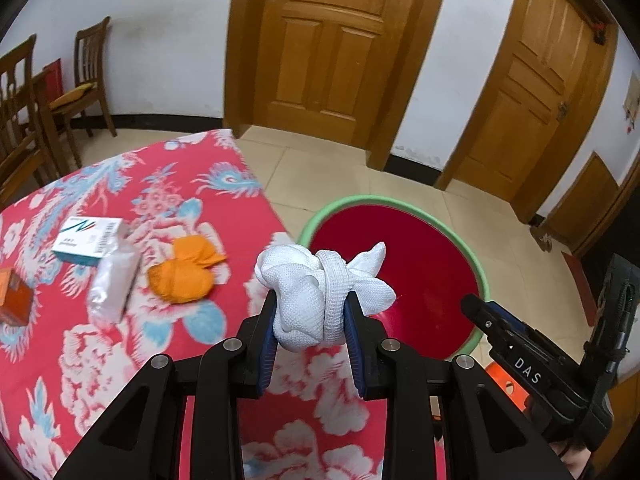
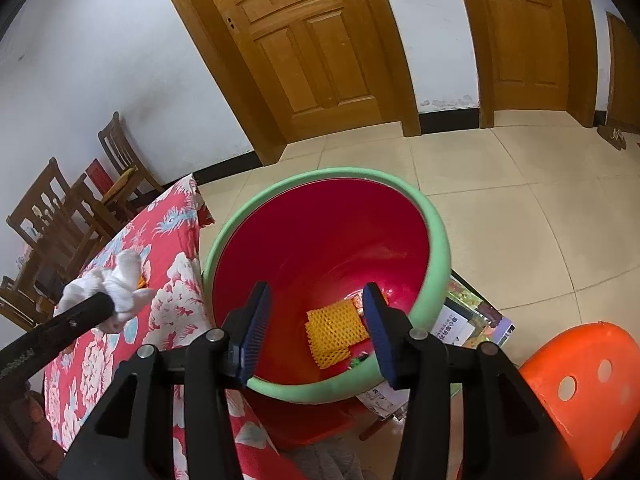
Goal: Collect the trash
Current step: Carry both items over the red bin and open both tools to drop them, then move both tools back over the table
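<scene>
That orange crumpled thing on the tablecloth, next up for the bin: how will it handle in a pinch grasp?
The orange wad looks like soft crumpled paper or cloth, so it will probably squash between the pads rather than resist. It seems light and may shift if nudged. Its lumpy, flat-sitting shape makes rolling unlikely on the tablecloth.

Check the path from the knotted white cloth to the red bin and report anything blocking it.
Nothing visible blocks it. The left hand-held gripper grips the knotted white cloth over the table's edge, beside the red bin. The bin's mouth is open; only the right hand-held gripper hovers, open, over its near rim.
</scene>
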Available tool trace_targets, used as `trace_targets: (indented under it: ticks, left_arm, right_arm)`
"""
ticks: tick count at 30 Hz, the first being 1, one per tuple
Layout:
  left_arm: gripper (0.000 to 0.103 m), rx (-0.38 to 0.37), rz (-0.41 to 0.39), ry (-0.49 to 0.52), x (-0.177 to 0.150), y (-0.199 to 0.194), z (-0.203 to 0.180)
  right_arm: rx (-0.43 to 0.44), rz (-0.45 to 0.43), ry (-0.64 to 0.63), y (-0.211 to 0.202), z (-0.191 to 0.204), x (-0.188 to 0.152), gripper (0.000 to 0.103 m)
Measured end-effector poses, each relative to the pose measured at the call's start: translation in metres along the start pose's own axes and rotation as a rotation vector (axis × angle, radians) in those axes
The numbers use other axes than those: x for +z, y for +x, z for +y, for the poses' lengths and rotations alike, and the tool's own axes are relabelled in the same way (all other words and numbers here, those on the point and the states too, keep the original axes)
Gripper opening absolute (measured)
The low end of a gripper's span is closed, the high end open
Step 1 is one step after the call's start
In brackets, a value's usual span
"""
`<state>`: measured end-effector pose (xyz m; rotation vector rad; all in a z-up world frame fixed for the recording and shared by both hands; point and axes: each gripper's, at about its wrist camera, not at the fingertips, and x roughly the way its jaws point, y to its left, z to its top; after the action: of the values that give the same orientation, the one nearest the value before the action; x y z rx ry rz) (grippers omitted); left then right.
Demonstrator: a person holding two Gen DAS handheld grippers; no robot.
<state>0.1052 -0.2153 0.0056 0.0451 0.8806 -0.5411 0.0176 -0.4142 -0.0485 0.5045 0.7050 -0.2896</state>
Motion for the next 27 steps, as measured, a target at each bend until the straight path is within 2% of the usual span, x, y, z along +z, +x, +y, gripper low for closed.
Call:
trace_targets:
  ticks: [12,17,27]
  left_arm:
    - [0.032,-0.053,0.034,0.101,0.008,0.030,-0.049]
    - [0.053,-0.059,0.050,0.106,0.012,0.040,-0.056]
    - [0.056,-0.041,0.030,0.075,0.015,0.031,-0.046]
  right_arm:
    - [-0.016,-0.028,0.035,-0.016,-0.020,0.005,0.050]
    - [-0.019,-0.029,0.046,-0.017,-0.025,0.005,0.050]
    - [-0.012,-0.023,0.051,-0.019,-0.026,0.004,0.050]
